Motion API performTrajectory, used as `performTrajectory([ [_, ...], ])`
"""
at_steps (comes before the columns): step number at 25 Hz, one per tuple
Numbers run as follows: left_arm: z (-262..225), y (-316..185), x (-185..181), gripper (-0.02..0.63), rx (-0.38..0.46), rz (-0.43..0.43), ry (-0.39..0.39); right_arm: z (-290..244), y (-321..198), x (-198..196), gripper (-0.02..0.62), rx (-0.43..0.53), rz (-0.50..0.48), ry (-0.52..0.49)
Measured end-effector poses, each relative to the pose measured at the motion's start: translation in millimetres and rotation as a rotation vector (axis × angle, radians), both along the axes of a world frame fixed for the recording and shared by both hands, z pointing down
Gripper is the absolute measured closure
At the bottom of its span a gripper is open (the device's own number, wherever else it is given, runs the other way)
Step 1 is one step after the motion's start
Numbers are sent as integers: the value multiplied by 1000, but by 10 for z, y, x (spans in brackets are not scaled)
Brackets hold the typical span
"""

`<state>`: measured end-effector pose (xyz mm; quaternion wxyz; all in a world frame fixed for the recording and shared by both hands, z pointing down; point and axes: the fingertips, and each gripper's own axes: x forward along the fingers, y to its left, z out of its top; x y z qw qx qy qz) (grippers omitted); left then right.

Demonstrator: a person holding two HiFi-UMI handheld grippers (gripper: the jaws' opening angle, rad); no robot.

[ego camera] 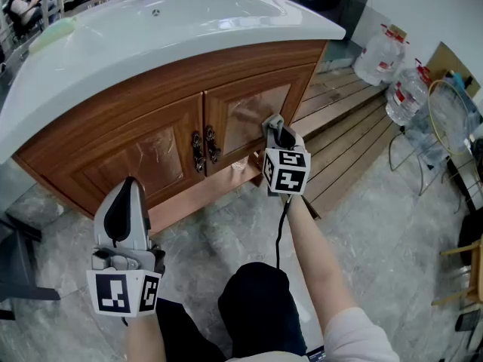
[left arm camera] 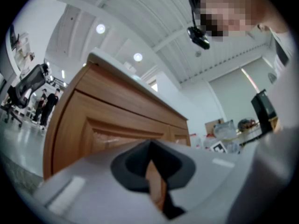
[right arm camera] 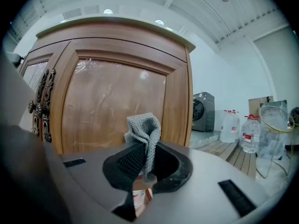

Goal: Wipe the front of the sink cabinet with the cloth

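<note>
Grey knitted cloth (right arm camera: 144,127); warm brown wood-grain cabinet (ego camera: 143,153); dark ornate handles (ego camera: 204,148); glossy white sink (ego camera: 189,29); grey marbled floor (ego camera: 226,240).

Grey marble floor (ego camera: 392,225); wooden slat platform (ego camera: 355,127) right; water jugs (ego camera: 381,55) by white wall (ego camera: 423,6); ceiling lights (left arm camera: 100,29)

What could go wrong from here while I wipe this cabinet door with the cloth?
Only a small fold of the cloth sticks out past the right gripper, so its hard jaws might scrape the door instead of the cloth wiping it. The cloth could also snag on the metal handles at the door's left edge and pull out of the grip.
</note>
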<state>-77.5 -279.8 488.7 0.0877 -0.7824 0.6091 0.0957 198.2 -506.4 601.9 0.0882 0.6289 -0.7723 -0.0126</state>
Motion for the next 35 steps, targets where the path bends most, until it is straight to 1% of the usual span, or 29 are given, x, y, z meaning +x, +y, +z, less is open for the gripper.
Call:
performTrajectory([
  [3, 28, -18, 15, 601, -3, -2, -17, 36, -85, 185, 561, -17, 44, -17],
  [8, 23, -36, 0, 601, -4, -5, -15, -24, -158, 437, 561, -6, 97, -33],
  [10, 30, -40, 5, 601, -4, -3, -13, 4, -188, 498, 561, -18, 111, -39],
  [13, 50, -47, 20, 601, -7, 2, -14, 106, -217, 540, 561, -48, 117, -32],
  [20, 64, -45, 20, 601, -12, 3, -14, 532, -205, 519, 561, -149, 99, 38],
  [22, 58, -41, 7, 601, -11, 2, -16, 618, -190, 497, 561, -160, 98, 47],
  [26, 35, -10, -16, 601, -6, -3, -16, 638, -127, 378, 562, -155, 74, 34],
  [35, -23, 104, -32, 601, 11, 5, -4, 606, 221, -248, 563, -133, -62, 88],
])
